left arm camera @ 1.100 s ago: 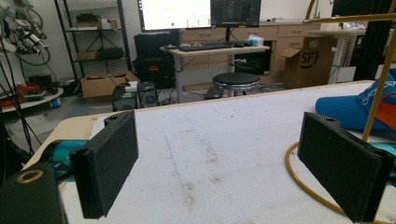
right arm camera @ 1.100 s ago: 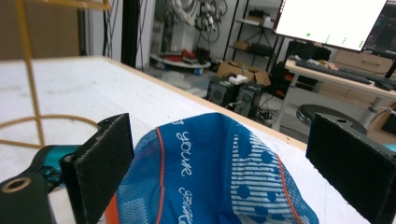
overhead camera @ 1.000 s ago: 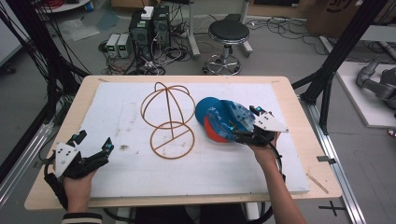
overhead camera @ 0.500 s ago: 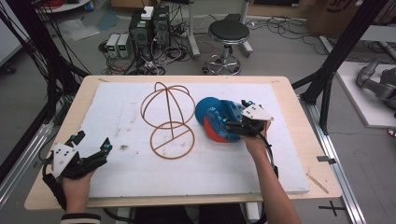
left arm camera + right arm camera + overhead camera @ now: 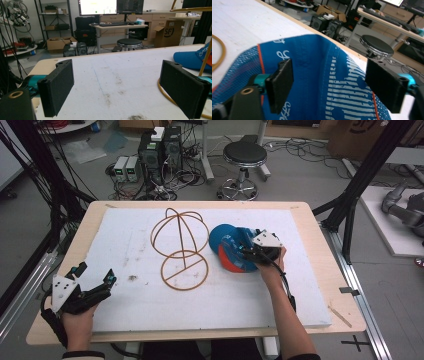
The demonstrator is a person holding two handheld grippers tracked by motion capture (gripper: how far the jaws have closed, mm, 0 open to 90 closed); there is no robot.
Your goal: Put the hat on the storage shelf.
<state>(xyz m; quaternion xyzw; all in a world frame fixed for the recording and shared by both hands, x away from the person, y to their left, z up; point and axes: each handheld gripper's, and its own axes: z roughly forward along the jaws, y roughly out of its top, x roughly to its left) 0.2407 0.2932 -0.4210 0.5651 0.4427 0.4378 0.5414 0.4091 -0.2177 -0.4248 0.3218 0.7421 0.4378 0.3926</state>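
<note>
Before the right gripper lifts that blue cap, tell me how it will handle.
The blue cap is stitched fabric and mesh, so it will probably flop and fold rather than hold shape. It looks light for its size. The right gripper has been closing its jaws over a raised fold; cloth should pinch without slipping.

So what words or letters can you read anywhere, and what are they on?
"SF": cardboard box behind the table.
White lettering on the blue cap: curly, cut off, not readable.
Text on the monitor: too small to read.
</note>
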